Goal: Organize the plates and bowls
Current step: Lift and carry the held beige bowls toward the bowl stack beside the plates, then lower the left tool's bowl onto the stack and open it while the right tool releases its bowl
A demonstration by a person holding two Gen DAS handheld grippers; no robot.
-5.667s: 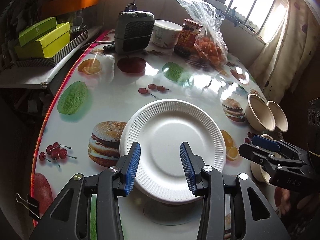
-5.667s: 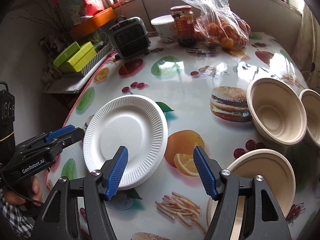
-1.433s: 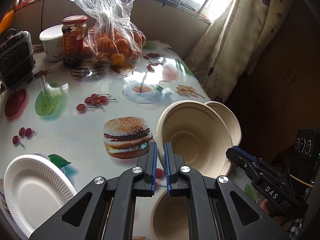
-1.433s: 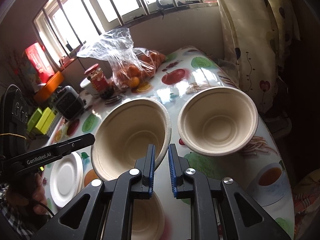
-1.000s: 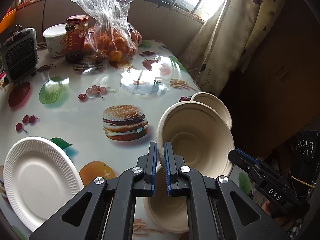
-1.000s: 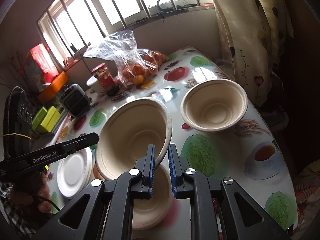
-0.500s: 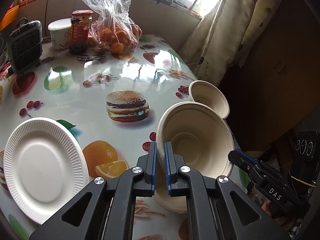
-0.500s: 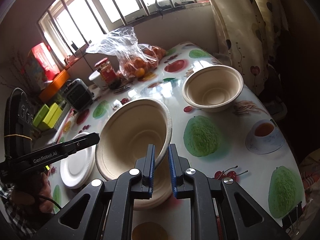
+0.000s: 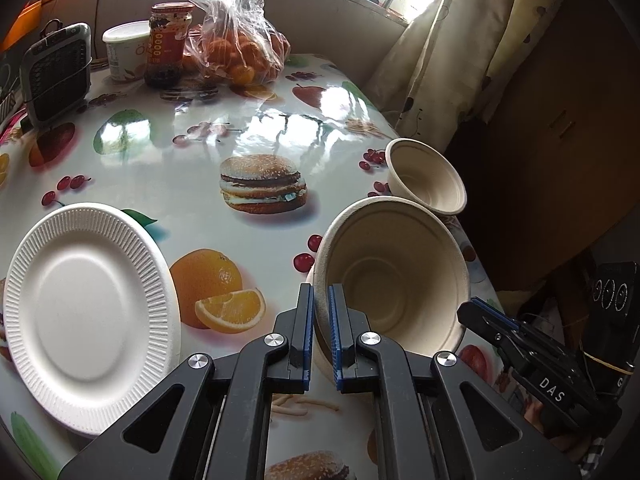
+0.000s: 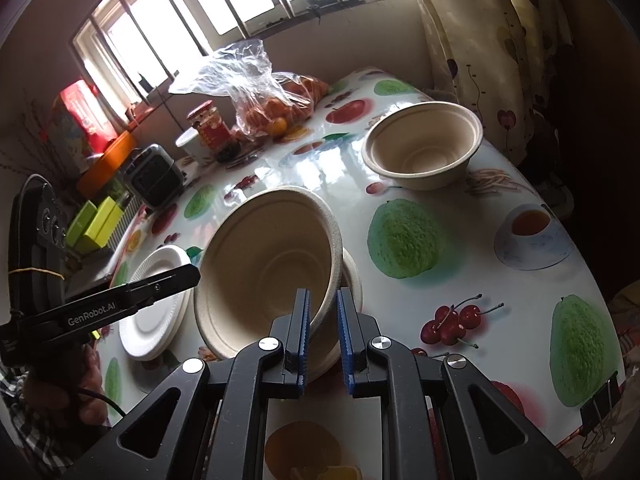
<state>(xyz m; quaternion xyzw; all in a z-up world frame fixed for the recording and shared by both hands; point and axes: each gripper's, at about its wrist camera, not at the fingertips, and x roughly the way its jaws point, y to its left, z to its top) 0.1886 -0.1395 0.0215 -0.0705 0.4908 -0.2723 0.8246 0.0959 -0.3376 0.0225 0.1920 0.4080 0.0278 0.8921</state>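
On the fruit-print tablecloth (image 9: 168, 176) a white paper plate (image 9: 86, 312) lies at left and a lone beige bowl (image 9: 426, 178) near the far edge. Between both grippers, a tilted beige bowl (image 9: 390, 276) sits over another bowl's rim (image 10: 354, 276). Left gripper (image 9: 320, 334) and right gripper (image 10: 323, 338) each pinch its rim, jaws clamped.

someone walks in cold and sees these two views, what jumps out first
Front and centre, both grippers are shut on the rim of one tilted beige bowl, the left gripper on one side and the right gripper on the other, with a second bowl right beneath it. Next comes the loud fruit-and-burger tablecloth, with a white paper plate at the left edge and a third bowl alone near the curtain.
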